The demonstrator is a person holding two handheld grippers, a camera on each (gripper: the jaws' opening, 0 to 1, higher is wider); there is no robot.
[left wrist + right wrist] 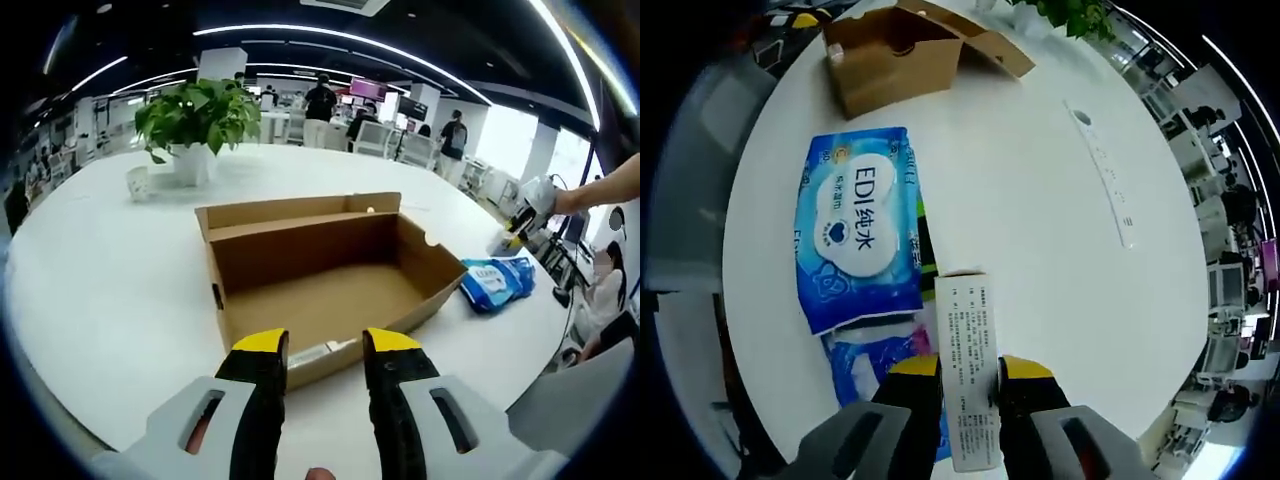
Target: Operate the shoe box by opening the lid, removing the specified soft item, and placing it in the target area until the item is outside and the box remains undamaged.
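White round tabletop (110,290) in an open office, plant (195,120) at the far side. Shoe box (320,275) sits mid-table w/ lid folded back — inside looks bare. Left gripper (325,350) hovers at the box's near edge, fingers spread, nothing between them. Blue soft pack (855,235) lies flat on the tabletop, outside the box, just beside its corner. Right gripper (968,375) above the pack — fingers pinching a slim white carton (970,370). Long white strip (1105,175) lies well apart.
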